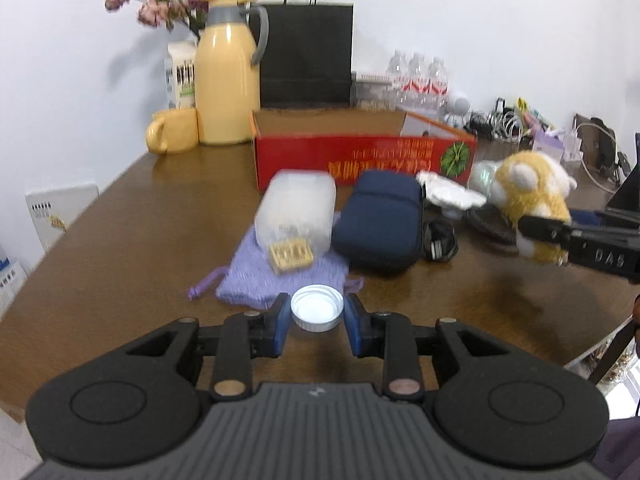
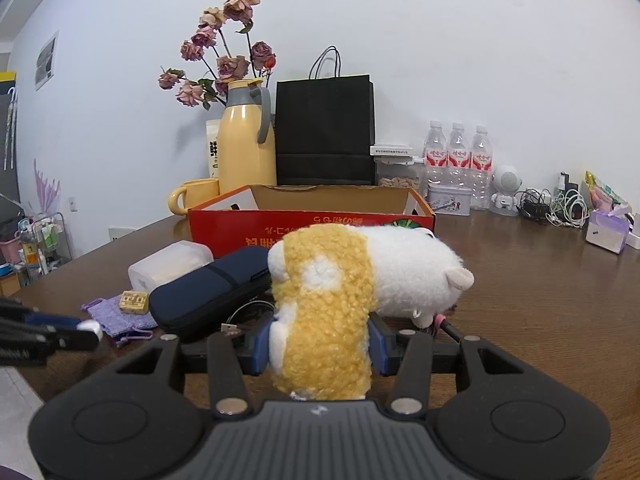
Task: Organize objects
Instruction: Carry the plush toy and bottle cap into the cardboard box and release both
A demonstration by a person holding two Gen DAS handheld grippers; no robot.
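Brown worktop (image 1: 120, 200) before the seemingly empty red cardboard box (image 1: 360, 156) still holds most items: left tongs (image 1: 317, 316) grip a white lid (image 1: 317, 307), right tongs (image 2: 320, 344) clamp a plush toy (image 2: 328, 304), neither boxed yet.

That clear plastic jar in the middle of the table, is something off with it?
Yes. The clear plastic jar lies tipped on its side on the purple knit pouch, lid off. Its white lid sits between the left claw fingers.
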